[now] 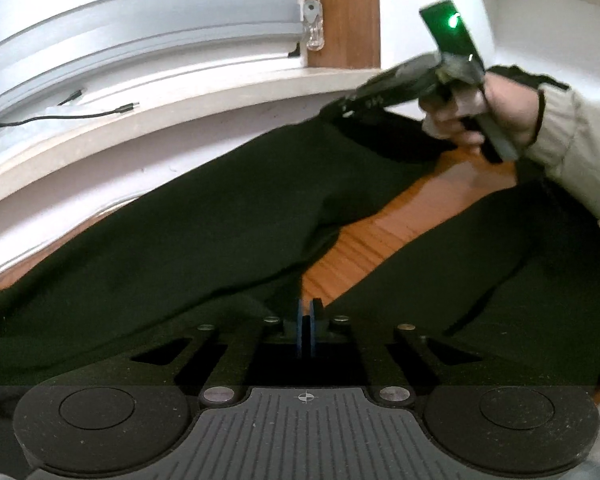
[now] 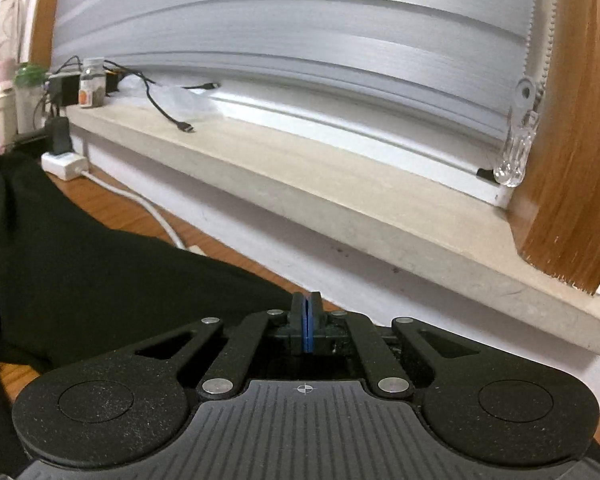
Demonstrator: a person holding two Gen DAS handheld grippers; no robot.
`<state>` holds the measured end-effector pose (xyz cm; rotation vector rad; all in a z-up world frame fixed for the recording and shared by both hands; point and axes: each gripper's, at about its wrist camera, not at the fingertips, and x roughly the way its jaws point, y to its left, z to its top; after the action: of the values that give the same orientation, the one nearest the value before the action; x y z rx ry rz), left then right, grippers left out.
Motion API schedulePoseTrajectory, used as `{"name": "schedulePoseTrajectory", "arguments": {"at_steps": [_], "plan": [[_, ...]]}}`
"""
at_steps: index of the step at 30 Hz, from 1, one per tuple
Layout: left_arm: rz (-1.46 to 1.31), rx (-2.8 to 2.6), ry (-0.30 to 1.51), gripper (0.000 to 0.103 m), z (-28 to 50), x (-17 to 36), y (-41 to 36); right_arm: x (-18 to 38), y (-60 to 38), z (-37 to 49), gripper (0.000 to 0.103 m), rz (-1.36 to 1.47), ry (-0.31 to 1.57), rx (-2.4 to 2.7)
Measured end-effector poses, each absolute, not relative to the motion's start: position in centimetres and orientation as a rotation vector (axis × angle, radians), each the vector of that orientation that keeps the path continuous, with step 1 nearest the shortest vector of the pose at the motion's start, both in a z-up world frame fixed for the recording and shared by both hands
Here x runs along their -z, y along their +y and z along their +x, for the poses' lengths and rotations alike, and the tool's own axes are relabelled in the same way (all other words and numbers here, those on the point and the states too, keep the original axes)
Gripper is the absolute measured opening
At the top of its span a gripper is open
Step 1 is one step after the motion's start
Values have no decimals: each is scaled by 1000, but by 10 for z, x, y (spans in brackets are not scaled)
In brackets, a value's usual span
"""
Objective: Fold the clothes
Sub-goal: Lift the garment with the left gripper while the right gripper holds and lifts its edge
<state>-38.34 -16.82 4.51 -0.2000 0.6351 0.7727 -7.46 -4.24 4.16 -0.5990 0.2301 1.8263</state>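
Observation:
A dark green garment (image 1: 180,240) lies spread over the wooden table (image 1: 400,224), with two long parts that split apart in a V. My left gripper (image 1: 309,320) is shut at the point of that V, and cloth lies close around its blue pads. In the left wrist view, my right gripper (image 1: 336,110) is held by a hand (image 1: 500,108) in a beige sleeve, and it pinches the garment's far end, which rises to its tips. In the right wrist view the right gripper (image 2: 306,316) is shut, with the garment's (image 2: 80,272) edge running into its pads.
A pale windowsill (image 2: 340,200) runs along the far side under a grey blind. On it lie a loose black cable (image 2: 164,108) and a small jar (image 2: 90,84). A white power strip (image 2: 64,164) and its cord rest on the table by the wall. A clear blind pull (image 2: 518,148) hangs at the right.

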Motion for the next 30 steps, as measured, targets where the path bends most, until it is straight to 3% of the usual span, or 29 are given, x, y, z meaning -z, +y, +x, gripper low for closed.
{"name": "schedulePoseTrajectory", "arguments": {"at_steps": [3,5,8,10,16,19,21,22,30], "plan": [[-190,-783,629,5,-383,-48,-169,-39,-52,-74,13,-614,259,-1831],[-171,-807,628,8,-380,-50,-167,-38,-61,-76,31,-625,276,-1852],[-160,-835,630,17,-375,-49,-160,-35,-80,-86,42,-655,290,-1926],[-161,-841,649,17,-372,-45,-154,-32,-91,-94,48,-688,289,-1979],[-191,-856,660,18,-372,-34,-145,-12,-100,-124,48,-820,248,-2054],[-204,-857,654,18,-373,-34,-146,-10,-92,-132,46,-841,238,-2069],[-206,-859,654,18,-372,-34,-147,-11,-86,-134,23,-835,231,-2076],[-206,-859,655,18,-372,-35,-148,-15,-82,-132,5,-814,236,-2083],[-191,-855,670,19,-364,-39,-146,-46,-36,-115,3,-612,282,-2028]]}}
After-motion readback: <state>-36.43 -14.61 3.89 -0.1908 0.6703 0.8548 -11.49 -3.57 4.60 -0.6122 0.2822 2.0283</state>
